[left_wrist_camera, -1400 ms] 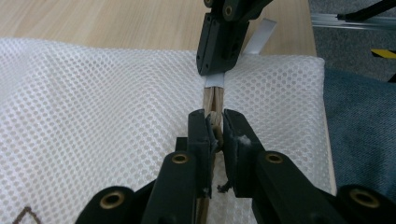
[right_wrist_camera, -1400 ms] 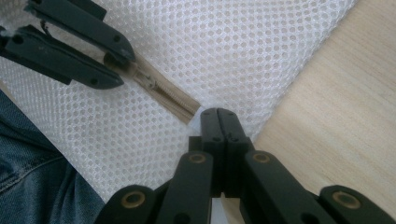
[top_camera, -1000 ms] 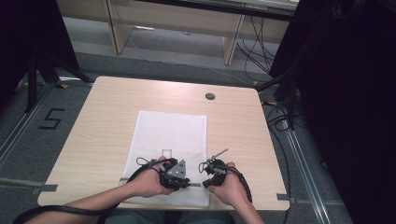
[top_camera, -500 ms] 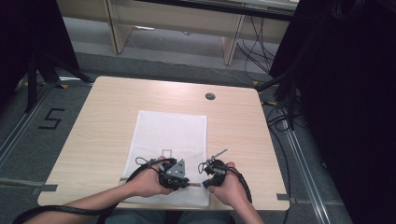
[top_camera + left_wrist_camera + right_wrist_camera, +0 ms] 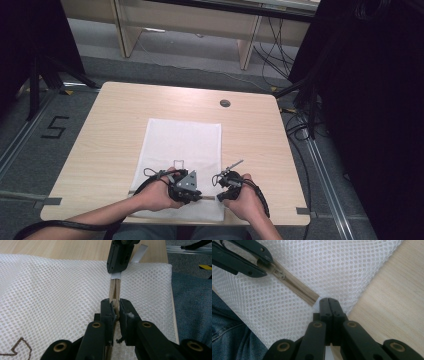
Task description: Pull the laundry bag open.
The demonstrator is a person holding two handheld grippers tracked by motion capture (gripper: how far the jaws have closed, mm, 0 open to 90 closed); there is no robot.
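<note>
**Wooden tabletop, mesh bag zipper pinched at both ends**

Grey floor surrounds the tabletop (image 5: 120,125); the mesh bag (image 5: 182,142) lies lengthwise away from the person. Left claw (image 5: 115,305) clamps the zipper (image 5: 114,290) slider; right claw (image 5: 328,303) grips the zipper's end, jaws shut.

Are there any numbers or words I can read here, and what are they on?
"5": a black number marked on the grey floor left of the table.
The small brown outline on the white mesh bag is a shape, not letters.
No words or brand names are readable on the left gripper or the right gripper.
</note>
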